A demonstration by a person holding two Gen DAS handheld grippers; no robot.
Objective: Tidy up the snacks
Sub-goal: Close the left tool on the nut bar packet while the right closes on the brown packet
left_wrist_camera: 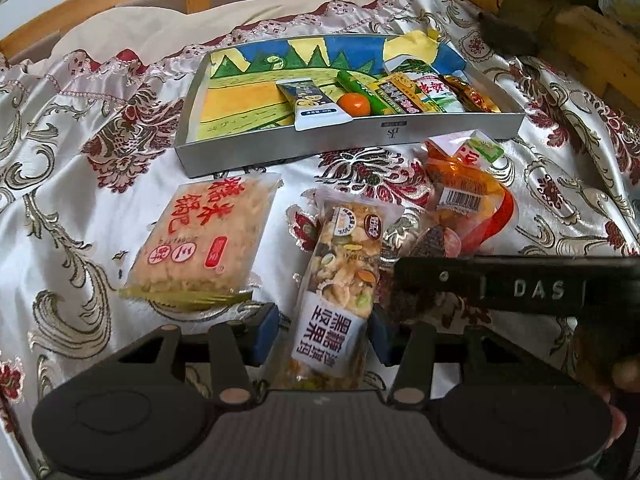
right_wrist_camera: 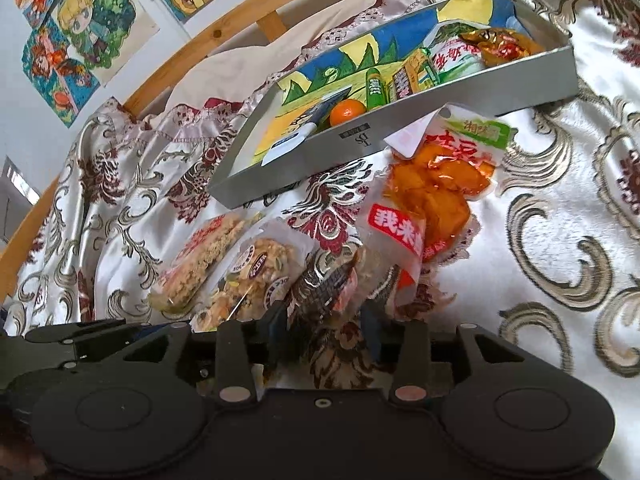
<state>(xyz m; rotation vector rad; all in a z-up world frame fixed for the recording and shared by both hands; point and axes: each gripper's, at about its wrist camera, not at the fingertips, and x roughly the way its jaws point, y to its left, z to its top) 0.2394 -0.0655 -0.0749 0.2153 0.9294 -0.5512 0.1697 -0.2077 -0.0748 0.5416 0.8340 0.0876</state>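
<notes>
My left gripper (left_wrist_camera: pixel 323 334) stands open around a nut bar packet (left_wrist_camera: pixel 336 300) lying on the bed cover; a sliver of cloth shows beside the left pad. To its left lies a rice cracker packet (left_wrist_camera: pixel 200 240). My right gripper (right_wrist_camera: pixel 325 332) is open, and a small dark packet (right_wrist_camera: pixel 324 288) lies just past its fingertips. Its black body (left_wrist_camera: pixel 520 288) crosses the left wrist view. An orange tofu packet (right_wrist_camera: pixel 436 184) lies further right. Behind stands a grey tray (left_wrist_camera: pixel 352 136) holding a tangerine (left_wrist_camera: pixel 354 104) and several packets.
A floral satin cover (left_wrist_camera: pixel 80 200) spreads over the bed in folds. A curved wooden rail (right_wrist_camera: pixel 240 20) runs behind the tray. Colourful drawings (right_wrist_camera: pixel 80 32) hang on the wall at the far left. Part of a hand (left_wrist_camera: pixel 624 368) shows at the lower right.
</notes>
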